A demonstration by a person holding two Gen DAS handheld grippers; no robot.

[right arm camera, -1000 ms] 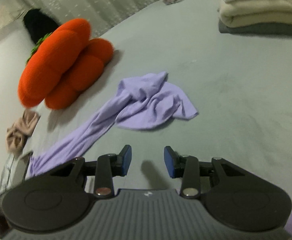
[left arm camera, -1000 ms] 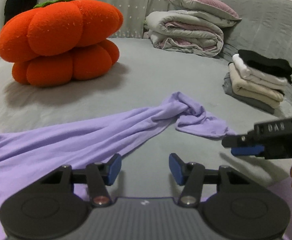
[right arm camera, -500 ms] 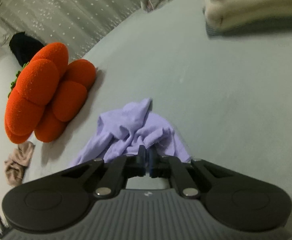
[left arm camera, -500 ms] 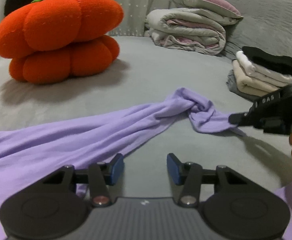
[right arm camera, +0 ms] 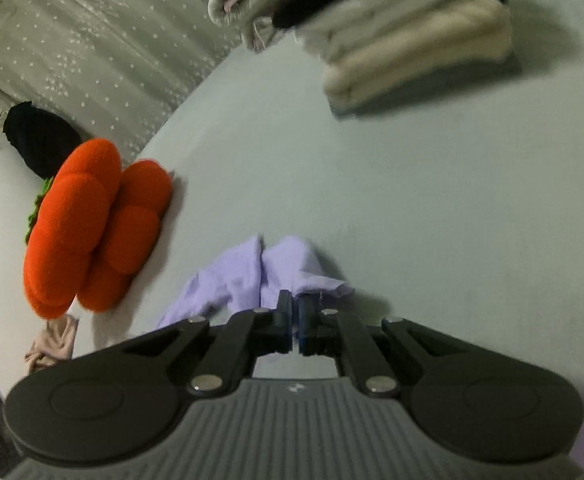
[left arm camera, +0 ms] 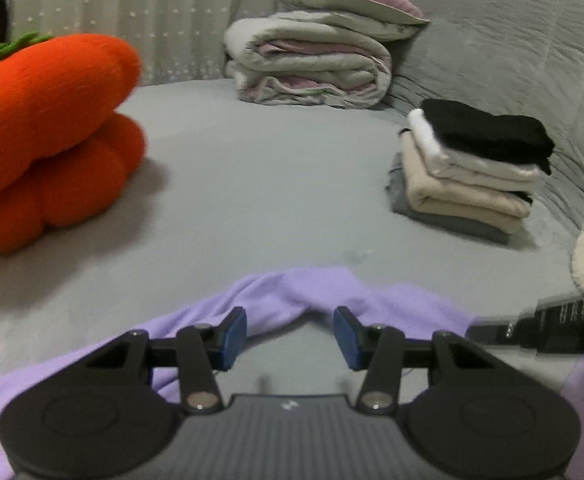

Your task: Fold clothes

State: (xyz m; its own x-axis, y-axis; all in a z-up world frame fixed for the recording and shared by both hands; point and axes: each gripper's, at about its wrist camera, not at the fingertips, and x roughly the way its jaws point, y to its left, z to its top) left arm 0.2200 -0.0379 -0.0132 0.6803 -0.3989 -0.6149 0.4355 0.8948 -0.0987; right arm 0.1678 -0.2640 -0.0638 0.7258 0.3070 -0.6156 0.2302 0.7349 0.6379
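Right gripper (right arm camera: 295, 320) clamped on the rumpled lilac garment (left arm camera: 323, 296) near-centre on the bed (left arm camera: 272, 184), left gripper (left arm camera: 290, 338) spread apart above it; folded stack (left arm camera: 467, 172) of 4-ish items far right, lilac one unfolded.

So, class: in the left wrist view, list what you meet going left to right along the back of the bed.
Orange pumpkin cushion → rolled duvet → stack of folded clothes.

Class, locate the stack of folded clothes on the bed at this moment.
In the left wrist view the stack of folded clothes sits right of centre on the grey bed, in front of the rolled duvet.
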